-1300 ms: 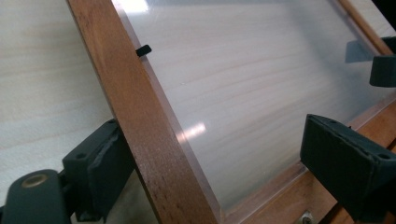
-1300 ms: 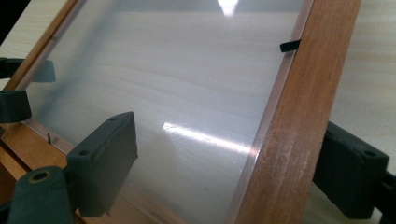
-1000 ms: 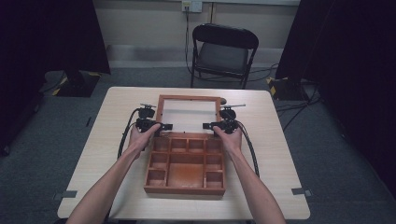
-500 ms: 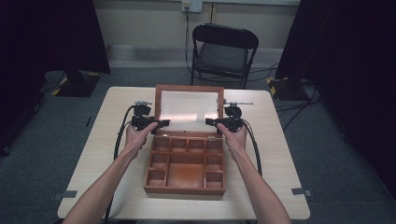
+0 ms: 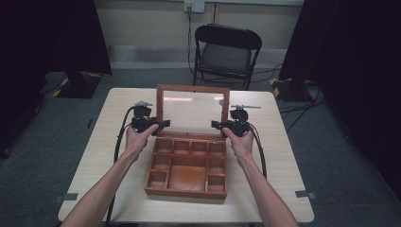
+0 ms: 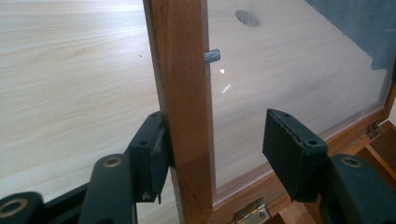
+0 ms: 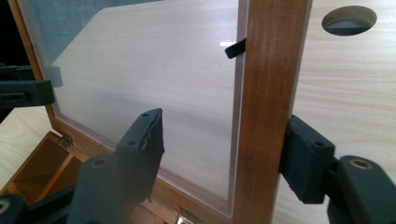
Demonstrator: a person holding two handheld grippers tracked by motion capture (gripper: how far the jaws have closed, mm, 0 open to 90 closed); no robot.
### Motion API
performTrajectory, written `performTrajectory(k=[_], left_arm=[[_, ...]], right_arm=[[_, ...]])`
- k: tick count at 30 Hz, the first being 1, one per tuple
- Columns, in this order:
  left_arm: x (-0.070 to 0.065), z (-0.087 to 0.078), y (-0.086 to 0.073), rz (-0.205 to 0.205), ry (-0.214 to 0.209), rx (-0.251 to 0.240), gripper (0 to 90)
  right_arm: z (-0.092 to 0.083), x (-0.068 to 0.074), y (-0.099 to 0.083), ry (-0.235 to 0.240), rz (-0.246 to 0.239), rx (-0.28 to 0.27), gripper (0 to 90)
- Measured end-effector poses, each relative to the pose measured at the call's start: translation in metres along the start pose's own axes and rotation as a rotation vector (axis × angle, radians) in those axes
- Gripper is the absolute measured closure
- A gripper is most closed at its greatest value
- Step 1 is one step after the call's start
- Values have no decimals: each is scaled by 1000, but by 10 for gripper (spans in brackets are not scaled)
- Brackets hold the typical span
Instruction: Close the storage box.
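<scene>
While the wooden box (image 5: 187, 168) sat open at the middle of the table (image 5: 85, 156), its glass lid (image 5: 193, 111) stood raised on brass hinges (image 6: 252, 212) at the far edge. The left gripper (image 5: 158, 124) straddled the lid's left frame rail (image 6: 182, 112) with jaws spread, only the outer pad touching wood. The right gripper (image 5: 217, 125) likewise straddled the right frame rail (image 7: 271, 107), jaws apart, outer pad against the rail. The box's compartments (image 5: 189, 147) were empty. A folding chair (image 5: 227, 52) stood beyond the table.
</scene>
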State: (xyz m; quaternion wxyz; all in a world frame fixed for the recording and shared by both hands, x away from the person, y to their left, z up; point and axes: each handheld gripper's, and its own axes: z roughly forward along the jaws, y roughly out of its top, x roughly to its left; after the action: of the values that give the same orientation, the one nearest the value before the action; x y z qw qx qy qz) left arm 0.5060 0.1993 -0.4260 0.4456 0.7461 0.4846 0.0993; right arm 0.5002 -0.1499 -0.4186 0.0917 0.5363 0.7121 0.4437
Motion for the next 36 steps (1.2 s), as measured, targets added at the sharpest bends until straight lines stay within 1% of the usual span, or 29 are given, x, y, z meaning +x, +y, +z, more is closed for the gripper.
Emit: performTrajectory(k=[4,6,7,12,14,18,20,22,23,25,27,32,33,34,36], left_arm=[[0,-2,0,2,2,-6,439],[1,-3,1,-1,1,-15,463],[2,-4,1,0,0,-13,474],[2,-8,4,16,11,-30,496],[2,-10,4,20,8,-29,497],[2,-14,3,25,8,-31,497],[3,-16,2,31,1,-30,498],[3,-19,0,35,-2,-34,497],[2,-21,0,39,-9,-34,496],[0,-24,-2,55,-7,-39,493],[-1,-26,-4,59,-17,-38,488],[-4,-32,-7,68,-25,-48,488],[-5,-32,-8,76,-25,-53,488],[-5,-34,-9,81,-25,-52,488],[-6,-36,-10,82,-28,-58,478]], right_arm=[[0,1,1,-16,-6,-3,400],[0,1,1,-13,-3,-15,399],[0,3,2,-19,-16,-25,390],[-1,4,6,-9,-15,-40,396],[-1,5,7,-7,-20,-43,395],[-1,6,8,6,-12,-50,387],[-1,8,8,19,-21,-50,376],[-1,8,7,20,-25,-48,373],[-2,9,7,26,-27,-48,371],[-5,9,7,48,-21,-40,360],[-9,10,5,68,-22,-38,349],[-12,11,2,72,-27,-34,332],[-12,12,0,74,-39,-32,323],[-12,12,0,74,-39,-32,323],[-14,13,0,77,-47,-31,317]])
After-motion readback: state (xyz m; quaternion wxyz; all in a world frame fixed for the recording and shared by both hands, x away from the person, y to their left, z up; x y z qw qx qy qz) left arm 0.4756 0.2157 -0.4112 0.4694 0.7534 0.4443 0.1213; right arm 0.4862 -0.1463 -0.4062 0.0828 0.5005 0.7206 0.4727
